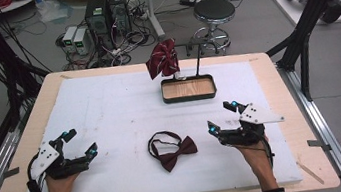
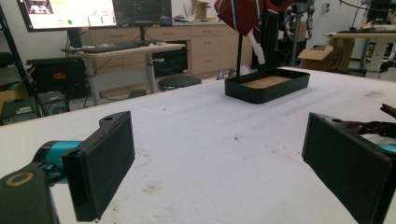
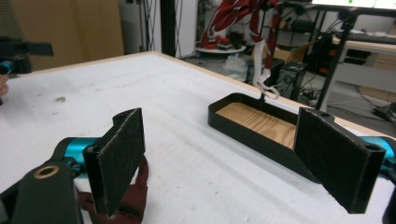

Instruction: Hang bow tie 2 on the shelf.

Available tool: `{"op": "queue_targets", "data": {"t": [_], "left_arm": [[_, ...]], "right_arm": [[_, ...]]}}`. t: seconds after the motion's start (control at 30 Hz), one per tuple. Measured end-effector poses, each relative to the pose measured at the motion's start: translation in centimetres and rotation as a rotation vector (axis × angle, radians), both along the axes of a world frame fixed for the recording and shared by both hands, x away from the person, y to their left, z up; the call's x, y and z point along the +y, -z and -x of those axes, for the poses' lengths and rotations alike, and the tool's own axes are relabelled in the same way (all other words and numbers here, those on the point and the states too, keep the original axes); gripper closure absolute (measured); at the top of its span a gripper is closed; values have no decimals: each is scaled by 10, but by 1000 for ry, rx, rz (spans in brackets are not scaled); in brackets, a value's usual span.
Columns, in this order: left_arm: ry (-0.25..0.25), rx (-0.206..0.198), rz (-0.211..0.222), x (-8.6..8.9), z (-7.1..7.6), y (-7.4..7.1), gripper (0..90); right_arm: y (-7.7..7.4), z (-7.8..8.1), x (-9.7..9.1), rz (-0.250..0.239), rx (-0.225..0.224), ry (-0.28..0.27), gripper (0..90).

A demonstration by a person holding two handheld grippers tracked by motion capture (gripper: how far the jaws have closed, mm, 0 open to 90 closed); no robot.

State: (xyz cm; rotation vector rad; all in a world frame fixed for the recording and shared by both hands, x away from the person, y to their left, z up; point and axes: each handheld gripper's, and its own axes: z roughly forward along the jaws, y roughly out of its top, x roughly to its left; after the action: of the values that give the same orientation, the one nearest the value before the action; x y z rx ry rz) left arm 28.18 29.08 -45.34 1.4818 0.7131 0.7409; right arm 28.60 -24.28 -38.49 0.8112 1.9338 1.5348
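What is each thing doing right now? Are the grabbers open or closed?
Left hand-held gripper: open, holding nothing, resting on the table.
Right hand-held gripper: open, holding nothing, beside the bow tie.
Dark red bow tie: lying flat on the white mat, strap looped, untouched.
Striped red bow tie: hanging on the stand.
Black tray: upright, wooden bottom bare.

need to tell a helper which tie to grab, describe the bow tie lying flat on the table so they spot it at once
Start from the white mat covering the wooden table, and look at its near edge, midway between the person's two hands. There lies the dark red bow tie, flat on the mat with its thin black strap looped beside it. The other red tie is striped and hangs from the stand above the wood-bottomed tray.
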Motion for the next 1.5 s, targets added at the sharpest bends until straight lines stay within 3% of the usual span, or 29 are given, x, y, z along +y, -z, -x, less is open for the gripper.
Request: {"op": "queue_targets", "data": {"t": [0.6, 0.77, 1.5], "left_arm": [[2, 9, 2, 1, -1, 0, 97], [5, 8, 8, 1, -1, 0, 98], [4, 6, 3, 0, -1, 0, 98]], "right_arm": [[-6, -14, 27, 126, 84, -156, 159], [-4, -18, 37, 187, 111, -205, 159], [9, -24, 69, 329, 235, -384, 159]]}}
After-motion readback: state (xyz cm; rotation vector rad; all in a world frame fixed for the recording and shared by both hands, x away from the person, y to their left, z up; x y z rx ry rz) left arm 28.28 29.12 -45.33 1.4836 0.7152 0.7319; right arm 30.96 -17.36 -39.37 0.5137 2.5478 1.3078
